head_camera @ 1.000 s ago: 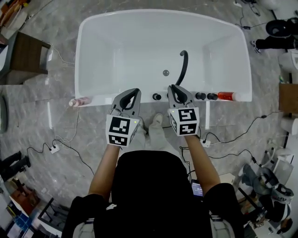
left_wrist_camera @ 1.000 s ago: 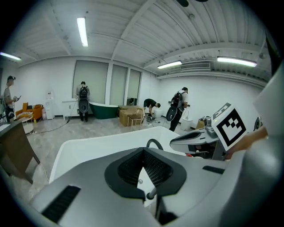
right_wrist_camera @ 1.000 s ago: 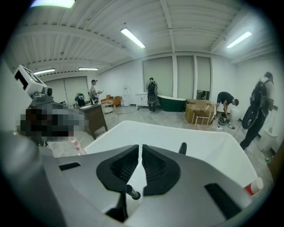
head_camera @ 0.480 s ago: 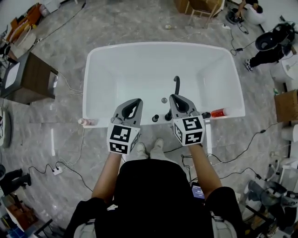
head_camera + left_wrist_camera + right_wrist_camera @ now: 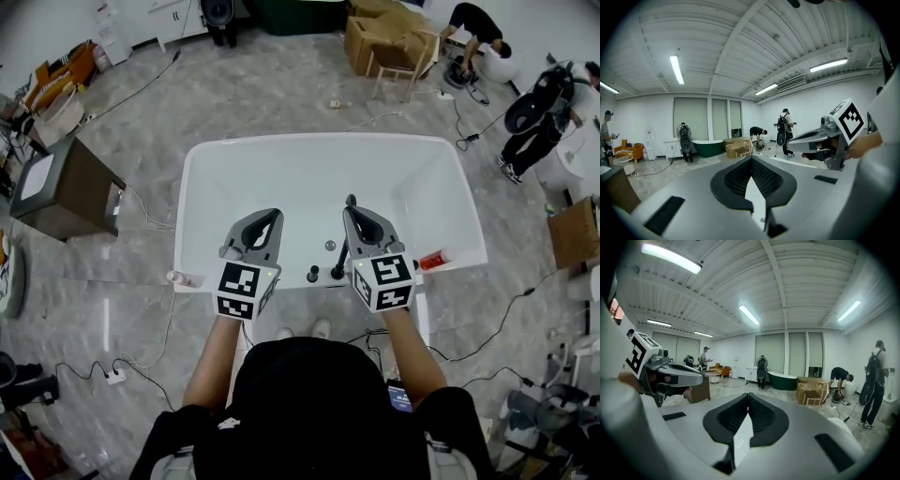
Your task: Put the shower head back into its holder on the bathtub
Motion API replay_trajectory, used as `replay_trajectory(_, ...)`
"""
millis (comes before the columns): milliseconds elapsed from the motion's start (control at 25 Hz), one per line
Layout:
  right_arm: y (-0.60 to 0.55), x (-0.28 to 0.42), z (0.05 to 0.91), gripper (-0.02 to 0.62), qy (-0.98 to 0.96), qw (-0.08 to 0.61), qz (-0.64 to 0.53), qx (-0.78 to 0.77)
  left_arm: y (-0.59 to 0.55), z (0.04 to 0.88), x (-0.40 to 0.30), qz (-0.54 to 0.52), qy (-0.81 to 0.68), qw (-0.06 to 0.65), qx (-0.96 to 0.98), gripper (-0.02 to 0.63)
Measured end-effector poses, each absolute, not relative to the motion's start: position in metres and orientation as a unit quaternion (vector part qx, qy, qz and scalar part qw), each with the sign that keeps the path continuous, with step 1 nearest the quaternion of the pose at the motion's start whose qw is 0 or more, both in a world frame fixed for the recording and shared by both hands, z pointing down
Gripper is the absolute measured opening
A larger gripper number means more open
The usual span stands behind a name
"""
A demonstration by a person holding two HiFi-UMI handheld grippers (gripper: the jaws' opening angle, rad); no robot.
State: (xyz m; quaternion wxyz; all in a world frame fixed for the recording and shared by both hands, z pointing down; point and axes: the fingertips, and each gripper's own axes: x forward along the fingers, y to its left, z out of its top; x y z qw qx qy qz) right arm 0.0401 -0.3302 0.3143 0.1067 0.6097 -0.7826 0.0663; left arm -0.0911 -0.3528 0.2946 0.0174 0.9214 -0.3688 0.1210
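The white bathtub lies below me in the head view. A black shower head stands up from the tub's near rim, apart from both grippers and partly hidden behind my right gripper. That gripper is shut and holds nothing. My left gripper hovers beside it over the near rim, also shut and empty. In the left gripper view the left gripper shows its pads meeting and looks level across the room. The right gripper view shows the right gripper in the same closed state.
On the near rim sit a black knob, a red bottle at the right and a pink bottle at the left. A brown cabinet stands left of the tub. Cardboard boxes, people and floor cables lie around.
Both grippers have risen well above the tub's rim, side by side. The head view has risen too, so the tub looks smaller and more of the room shows.
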Motion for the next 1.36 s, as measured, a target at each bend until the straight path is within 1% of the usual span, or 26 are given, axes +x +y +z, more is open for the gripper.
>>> replay_trajectory(240,-0.330,0.043,0.290,0.023,-0.778,0.095,0.040,0.620,-0.354,0.275,-0.097,0.097,-0.374,-0.009,0.922,0.014)
replay_trajectory(640,-0.336,0.051,0.272,0.023,-0.778,0.080,0.027,0.622,-0.357,0.255,-0.091,0.080,-0.380,-0.028,0.921,0.014)
replay_trajectory(1360,-0.337,0.064,0.277,0.023,-0.774,0.084,0.034,0.627,-0.354,0.254,-0.080,0.080,-0.377,-0.027,0.923,0.014)
